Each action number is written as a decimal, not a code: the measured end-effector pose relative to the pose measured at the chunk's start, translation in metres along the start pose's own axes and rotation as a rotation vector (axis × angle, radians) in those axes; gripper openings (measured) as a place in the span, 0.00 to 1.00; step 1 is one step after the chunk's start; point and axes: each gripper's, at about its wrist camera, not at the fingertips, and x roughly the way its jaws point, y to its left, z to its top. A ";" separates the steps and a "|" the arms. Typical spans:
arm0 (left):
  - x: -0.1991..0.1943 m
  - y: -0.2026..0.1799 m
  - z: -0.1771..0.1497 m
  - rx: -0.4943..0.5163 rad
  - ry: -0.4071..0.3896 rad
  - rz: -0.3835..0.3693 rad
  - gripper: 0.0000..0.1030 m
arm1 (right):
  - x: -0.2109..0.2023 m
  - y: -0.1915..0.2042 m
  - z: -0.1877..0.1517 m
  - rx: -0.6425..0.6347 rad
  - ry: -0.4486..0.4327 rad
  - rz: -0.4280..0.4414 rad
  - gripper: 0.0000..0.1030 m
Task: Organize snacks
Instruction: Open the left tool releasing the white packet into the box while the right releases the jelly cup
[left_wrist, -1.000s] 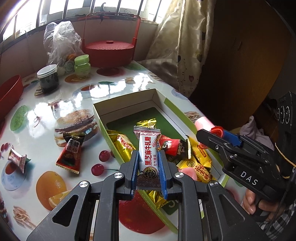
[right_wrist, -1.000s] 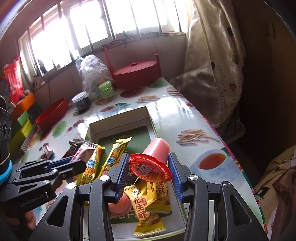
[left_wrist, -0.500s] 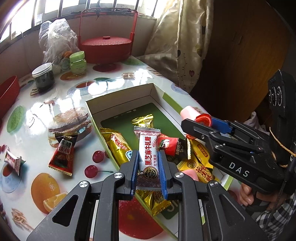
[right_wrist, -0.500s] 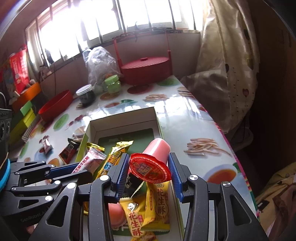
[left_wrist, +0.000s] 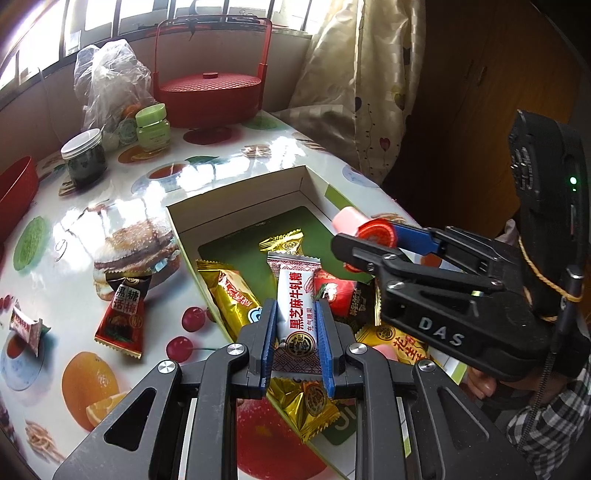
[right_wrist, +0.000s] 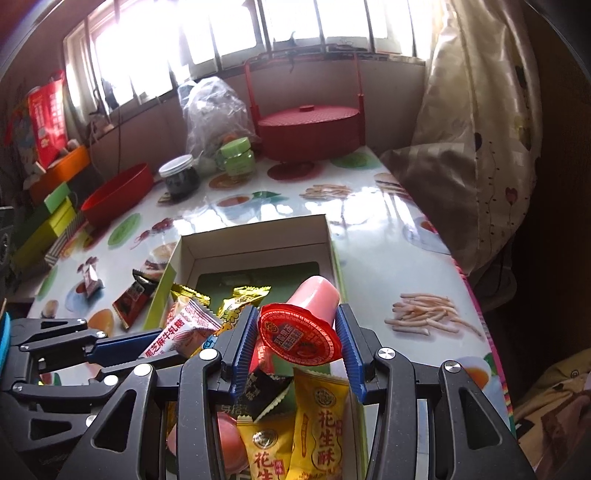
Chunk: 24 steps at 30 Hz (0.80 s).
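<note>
**Both grippers hold snacks over the box**

Shifted across the left wrist frame since a second ago, the right gripper (left_wrist: 364, 240) now sits further left and higher, over the right wall of the open box (left_wrist: 236, 206). Its fingers clamp a pink jelly cup (right_wrist: 308, 317) with a red foil lid, held tilted with the lid toward the camera, in the lower centre of the right wrist frame. The left gripper (left_wrist: 297, 341) keeps its place at lower centre of its own frame, fingers narrow and pressed on a white nougat candy (left_wrist: 297, 310) that stands upright above the box. Inside the box lie gold-wrapped candies (left_wrist: 231, 291) and yellow peanut crisp packets (right_wrist: 319, 417). On the table (left_wrist: 122, 192), at left of the box, rest a dark red candy (left_wrist: 123, 314) and a small white sweet (left_wrist: 26, 326).
</note>
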 end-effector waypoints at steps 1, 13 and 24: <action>0.001 0.000 0.000 -0.002 0.001 -0.002 0.21 | 0.002 0.001 0.001 -0.006 0.002 0.002 0.41; 0.005 -0.003 0.001 0.010 0.016 0.001 0.23 | 0.009 0.003 0.003 -0.023 0.037 -0.009 0.41; 0.001 -0.006 0.000 0.023 0.004 -0.010 0.38 | 0.004 -0.002 0.001 0.005 0.030 -0.020 0.42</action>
